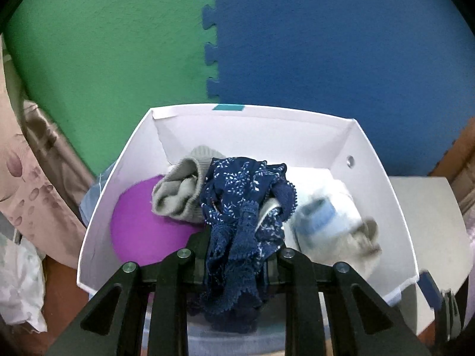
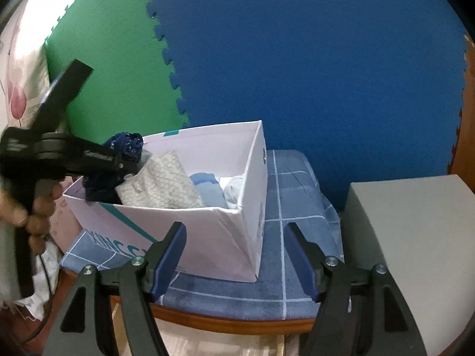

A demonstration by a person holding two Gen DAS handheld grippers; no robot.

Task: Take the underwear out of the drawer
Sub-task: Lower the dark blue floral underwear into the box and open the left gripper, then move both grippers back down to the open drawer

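1. Your left gripper (image 1: 237, 255) has its fingers clamped on the navy lace underwear (image 1: 240, 207); the cloth bunches between them and hangs down toward the camera at 6 o'clock in the left wrist view.
2. The upper part of the underwear drapes over the other clothes inside the white drawer box (image 1: 267, 124), at the middle of that view.
3. A grey sock (image 1: 178, 192) lies touching the underwear at its 9 o'clock, with a purple item (image 1: 142, 225) beneath it on the box floor.
4. At the underwear's 3 o'clock sits a white and light-blue garment (image 1: 323, 216), blurred, against the right wall of the box.
5. Your right gripper (image 2: 237, 255) holds its blue-padded fingers (image 2: 169, 255) wide apart with nothing between them, low in front of the box's near corner.
6. In the right wrist view the left gripper (image 2: 124, 163) reaches over the box's near-left rim at 9 o'clock, the navy underwear (image 2: 124, 145) showing above and below its tip.
7. The box (image 2: 225, 231) stands on a blue checked cushion (image 2: 297, 195) on a wooden-edged seat; a grey box (image 2: 409, 231) stands at 3 o'clock.
8. Green (image 1: 104, 44) and blue foam mats (image 1: 341, 44) lie behind, joined by interlocking teeth.
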